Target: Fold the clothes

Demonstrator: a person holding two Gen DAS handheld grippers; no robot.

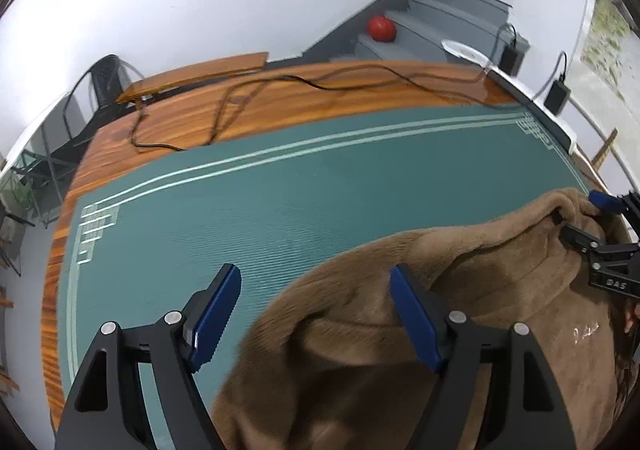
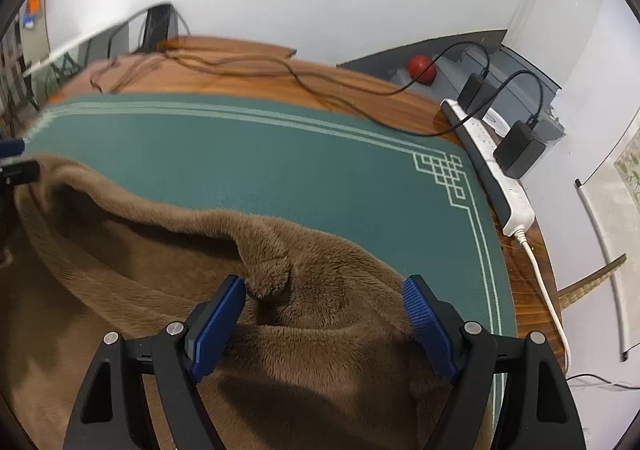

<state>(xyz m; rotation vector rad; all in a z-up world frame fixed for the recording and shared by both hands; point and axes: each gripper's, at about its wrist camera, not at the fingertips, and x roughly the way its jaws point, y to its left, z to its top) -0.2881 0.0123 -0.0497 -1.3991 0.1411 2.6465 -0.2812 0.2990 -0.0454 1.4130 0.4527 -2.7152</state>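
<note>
A brown fleece garment (image 1: pixel 420 330) lies rumpled on the green mat (image 1: pixel 280 201), near its front right part; it also fills the lower left of the right wrist view (image 2: pixel 200 290). My left gripper (image 1: pixel 316 314) is open, its right finger over the garment's left edge, its left finger over bare mat. My right gripper (image 2: pixel 324 314) is open just above the fleece, with a raised fold of cloth (image 2: pixel 268 262) next to its left finger. The right gripper also shows at the right edge of the left wrist view (image 1: pixel 600 234), at the garment's far corner.
The mat lies on a wooden table (image 1: pixel 320 97) with black cables (image 1: pixel 240 89) across its far side. A white power strip (image 2: pixel 500 177) with two black adapters (image 2: pixel 520 153) lies along the table's right edge. Stairs with a red ball (image 1: pixel 381 27) lie beyond.
</note>
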